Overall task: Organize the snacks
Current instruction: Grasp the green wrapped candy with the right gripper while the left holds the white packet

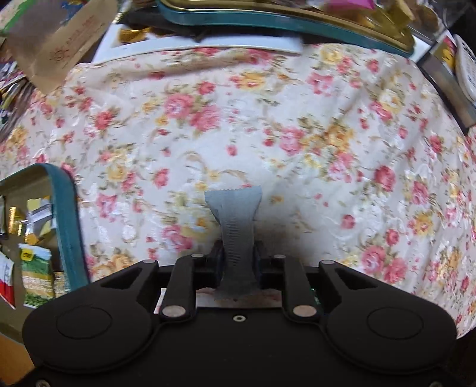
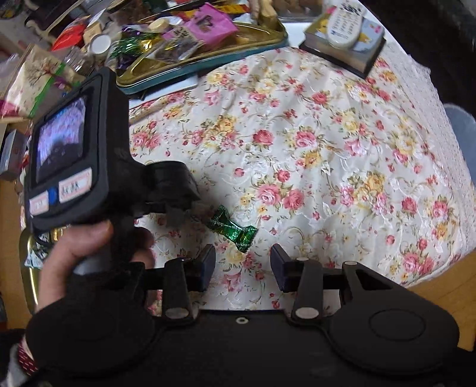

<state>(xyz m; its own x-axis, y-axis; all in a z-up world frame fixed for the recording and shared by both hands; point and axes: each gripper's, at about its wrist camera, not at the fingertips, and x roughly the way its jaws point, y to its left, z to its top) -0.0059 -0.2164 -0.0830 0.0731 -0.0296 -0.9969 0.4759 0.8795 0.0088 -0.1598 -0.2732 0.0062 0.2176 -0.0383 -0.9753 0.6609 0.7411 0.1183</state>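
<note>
Green foil candy, twisted wrapper, white lettering too small to read. Left gripper jaws clamped on wrapper, seen grey edge-on, above floral table cloth, mid-table. Right gripper jaws apart, empty. Gold tray of snacks at far edge; remote at far-right corner.

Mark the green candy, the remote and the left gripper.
green candy (image 2: 235,227), right wrist view, middle of wrapper.
remote (image 2: 345,25), right wrist view, button face.
left gripper (image 1: 235,238), left wrist view, between fingertips, on clamped wrapper.
</note>
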